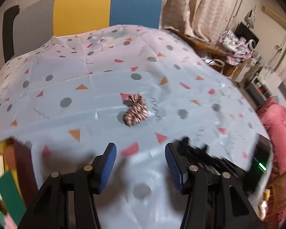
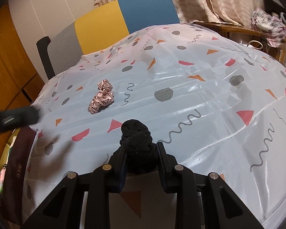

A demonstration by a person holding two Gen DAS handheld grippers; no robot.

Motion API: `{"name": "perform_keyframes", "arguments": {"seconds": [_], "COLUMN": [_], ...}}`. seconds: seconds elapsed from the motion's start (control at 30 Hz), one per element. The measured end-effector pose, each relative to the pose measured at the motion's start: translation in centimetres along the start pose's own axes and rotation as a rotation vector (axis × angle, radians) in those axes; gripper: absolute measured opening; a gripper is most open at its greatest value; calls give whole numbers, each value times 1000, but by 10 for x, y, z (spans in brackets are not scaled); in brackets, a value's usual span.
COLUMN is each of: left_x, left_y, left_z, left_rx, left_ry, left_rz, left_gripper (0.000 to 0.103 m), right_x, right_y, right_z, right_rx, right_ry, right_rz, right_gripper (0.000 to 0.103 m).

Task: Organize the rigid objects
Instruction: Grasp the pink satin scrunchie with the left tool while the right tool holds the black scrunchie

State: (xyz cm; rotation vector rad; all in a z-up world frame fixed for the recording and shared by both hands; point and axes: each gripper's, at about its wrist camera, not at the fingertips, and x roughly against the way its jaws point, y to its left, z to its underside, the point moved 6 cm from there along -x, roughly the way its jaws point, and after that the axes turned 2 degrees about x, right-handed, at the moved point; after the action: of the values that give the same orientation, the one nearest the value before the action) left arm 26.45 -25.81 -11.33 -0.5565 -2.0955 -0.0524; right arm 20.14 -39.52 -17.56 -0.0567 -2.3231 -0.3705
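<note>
Confetti-print plastic bench cover (image 2: 200,99). Right claw (image 2: 141,152) grips black fabric bundle (image 2: 137,139); left claw (image 1: 141,162) wide, empty. Next, probably: pink satin scrunchies (image 2: 102,96).

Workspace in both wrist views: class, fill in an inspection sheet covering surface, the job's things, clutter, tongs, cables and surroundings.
Surface: table under a glossy white patterned tablecloth, wrinkled, with grey dots, pink and orange shapes.
Job's things: pink scrunchie lying loose on the cloth; black scrunchie held off to its right.
Clutter: dark flat object at the table's left edge; what it is cannot be told.
Tongs: left tongs open, holding nothing, aimed at the pink scrunchie; right tongs shut on the black scrunchie.
Cables: a pale loop past the far edge, possibly a cord.
Surroundings: grey, yellow and blue chair back, curtains, crumpled fabric on a side table.
</note>
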Motion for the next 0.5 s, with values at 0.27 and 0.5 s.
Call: {"name": "perform_keyframes", "arguments": {"seconds": [0.27, 0.5], "left_x": [-72, -103], "left_y": [5, 2], "left_z": [-32, -43], "left_rx": [-43, -79], "left_ry": [40, 14], "left_rz": [-107, -127], "left_gripper": [54, 54], "right_x": [0, 0], "right_y": [-1, -2], "right_z": [1, 1], "right_rx": [-6, -13], "right_ry": [-9, -15], "right_rz": [-3, -11], "right_gripper": [28, 28]}}
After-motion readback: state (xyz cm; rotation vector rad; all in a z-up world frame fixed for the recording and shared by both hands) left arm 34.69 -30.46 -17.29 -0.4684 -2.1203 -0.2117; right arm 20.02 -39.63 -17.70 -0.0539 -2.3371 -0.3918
